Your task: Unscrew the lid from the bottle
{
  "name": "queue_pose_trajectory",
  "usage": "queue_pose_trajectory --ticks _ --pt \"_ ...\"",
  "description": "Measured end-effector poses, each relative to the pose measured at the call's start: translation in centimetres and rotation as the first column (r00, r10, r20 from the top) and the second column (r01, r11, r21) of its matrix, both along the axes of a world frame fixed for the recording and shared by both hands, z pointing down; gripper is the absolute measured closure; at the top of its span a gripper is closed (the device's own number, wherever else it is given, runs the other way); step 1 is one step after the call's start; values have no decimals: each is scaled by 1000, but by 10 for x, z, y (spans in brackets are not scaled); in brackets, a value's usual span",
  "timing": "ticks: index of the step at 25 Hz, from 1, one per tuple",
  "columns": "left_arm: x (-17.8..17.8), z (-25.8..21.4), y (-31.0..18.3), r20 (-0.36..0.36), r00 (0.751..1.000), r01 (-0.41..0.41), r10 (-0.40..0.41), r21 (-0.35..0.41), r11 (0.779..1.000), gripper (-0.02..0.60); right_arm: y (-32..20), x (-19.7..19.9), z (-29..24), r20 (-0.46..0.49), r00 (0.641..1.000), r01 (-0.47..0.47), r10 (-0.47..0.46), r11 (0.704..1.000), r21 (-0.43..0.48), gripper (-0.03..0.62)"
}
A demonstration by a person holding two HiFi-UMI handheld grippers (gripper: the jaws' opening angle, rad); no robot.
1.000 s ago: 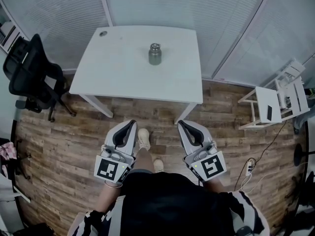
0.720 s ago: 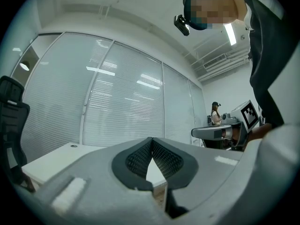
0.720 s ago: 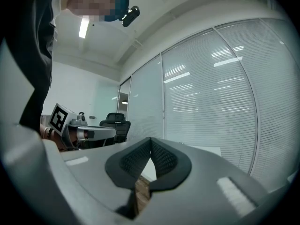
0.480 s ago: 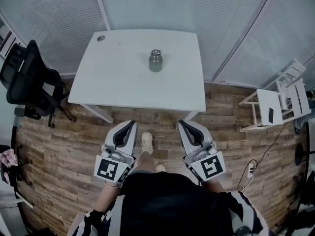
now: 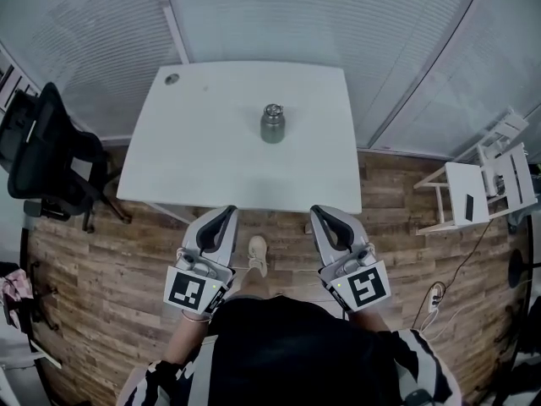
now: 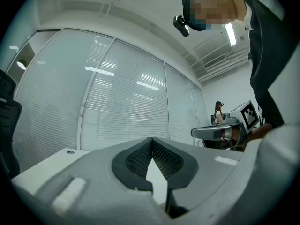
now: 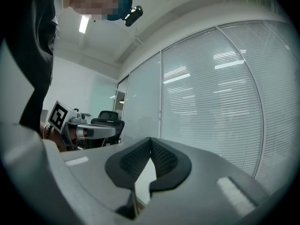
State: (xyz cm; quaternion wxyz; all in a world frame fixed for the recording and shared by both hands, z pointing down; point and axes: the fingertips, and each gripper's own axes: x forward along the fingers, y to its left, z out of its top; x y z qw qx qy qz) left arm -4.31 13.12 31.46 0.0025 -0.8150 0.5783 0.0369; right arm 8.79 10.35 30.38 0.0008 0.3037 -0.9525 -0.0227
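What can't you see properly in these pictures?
- Bottle, head view: too small to tell how tight its lid sits.
- Gripper views: no bottle shows; the left gripper and right gripper fill the lower picture themselves.
- Round spot on the table corner: too small to name.
- Black chair: cut off by the left edge.

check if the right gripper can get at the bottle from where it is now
Probably not yet: the right gripper sits at the near edge of the table, jaws shut, and the bottle stands near the table's middle. Nothing lies between them, so a forward reach looks free.
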Motion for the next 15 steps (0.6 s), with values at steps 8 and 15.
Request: queue_pose_trajectory --ticks 8,15 --pt "-10 6 -47 -3 999 -32 32 -22 999 584 -42 -10 7 -9 1000 -29 29 999 -17 594" --pt "-19 3 -80 -15 999 -52 52 -24 998 583 -74 -19 3 -17 999 -50 49 999 -22 593"
